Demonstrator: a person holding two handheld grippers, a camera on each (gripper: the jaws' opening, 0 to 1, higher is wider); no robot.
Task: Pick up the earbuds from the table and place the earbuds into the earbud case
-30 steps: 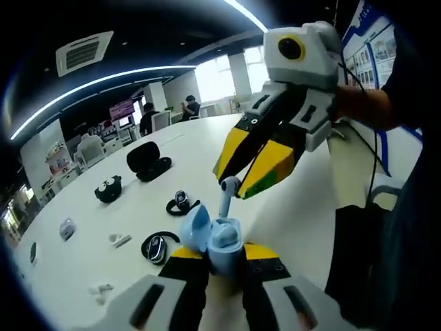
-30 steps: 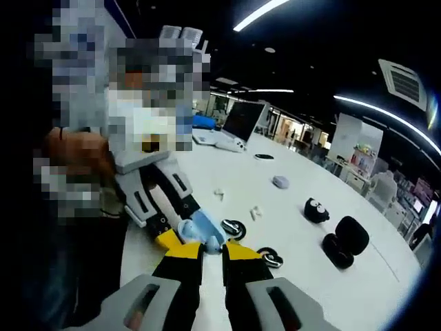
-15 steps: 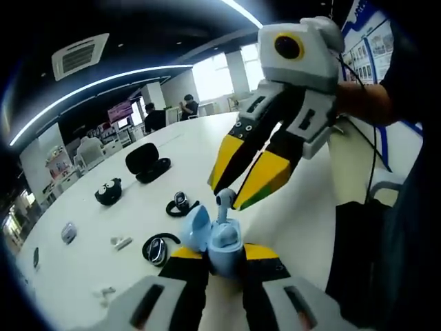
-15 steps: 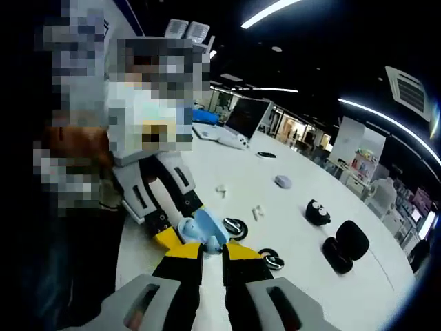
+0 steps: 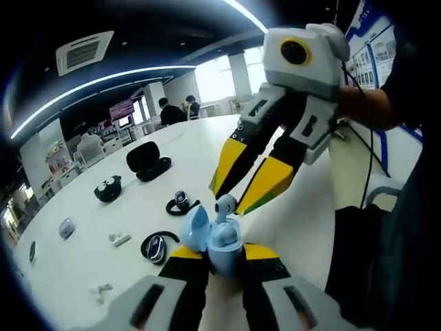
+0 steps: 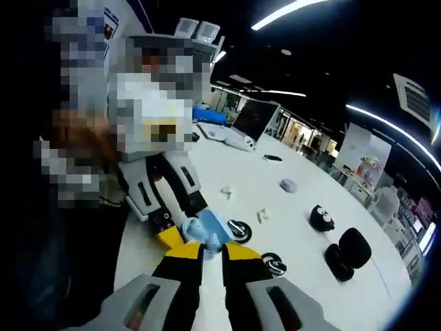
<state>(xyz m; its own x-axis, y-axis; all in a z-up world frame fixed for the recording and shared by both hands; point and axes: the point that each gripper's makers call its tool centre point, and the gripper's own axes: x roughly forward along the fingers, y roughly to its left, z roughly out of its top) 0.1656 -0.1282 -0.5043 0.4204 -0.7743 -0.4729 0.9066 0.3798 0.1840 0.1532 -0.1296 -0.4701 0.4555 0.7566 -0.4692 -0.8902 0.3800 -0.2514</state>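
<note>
Insertion step: your left gripper (image 5: 215, 256) clamps the open blue earbud case (image 5: 215, 238), your right gripper (image 5: 238, 201) pinches the earbud (image 5: 225, 205) above its slot; seat it straight, then release.

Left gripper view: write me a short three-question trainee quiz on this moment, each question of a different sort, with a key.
1. True or false: the blue earbud case lies shut on the white table.
2. Multiple choice: the right tool grips a) a black case, b) a blue earbud, c) nothing.
3. Fill in: the earbud's stem points into the case, but its head is ____ the case.

Key
1. False: its lid stands open and the left tool holds it between its tips, above the table.
2. b: the yellow tips close on the earbud's head.
3. above (not yet seated).
</note>
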